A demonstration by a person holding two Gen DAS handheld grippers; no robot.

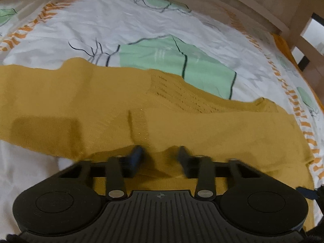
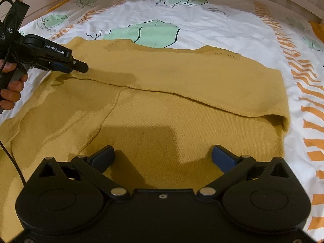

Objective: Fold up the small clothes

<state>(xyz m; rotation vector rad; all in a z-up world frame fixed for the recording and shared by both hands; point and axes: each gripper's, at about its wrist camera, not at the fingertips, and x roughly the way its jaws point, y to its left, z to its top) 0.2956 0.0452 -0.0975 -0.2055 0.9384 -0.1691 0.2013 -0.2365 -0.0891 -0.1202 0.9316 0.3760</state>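
one mustard sweater (image 2: pixel 182 93) lies on patterned white bedding (image 2: pixel 222 26).

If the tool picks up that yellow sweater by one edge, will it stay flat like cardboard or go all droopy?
Probably droopy. The yellow sweater is soft knit, already folded over itself and rumpled near the left tool, so it likely bends anywhere. It looks light, so lifting should be easy. Pushed across the bedsheet, it would probably bunch into wrinkles rather than slide in one piece.

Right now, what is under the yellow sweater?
The bedsheet, white with green and orange shapes, shows all around the sweater. Anything else beneath it is covered.
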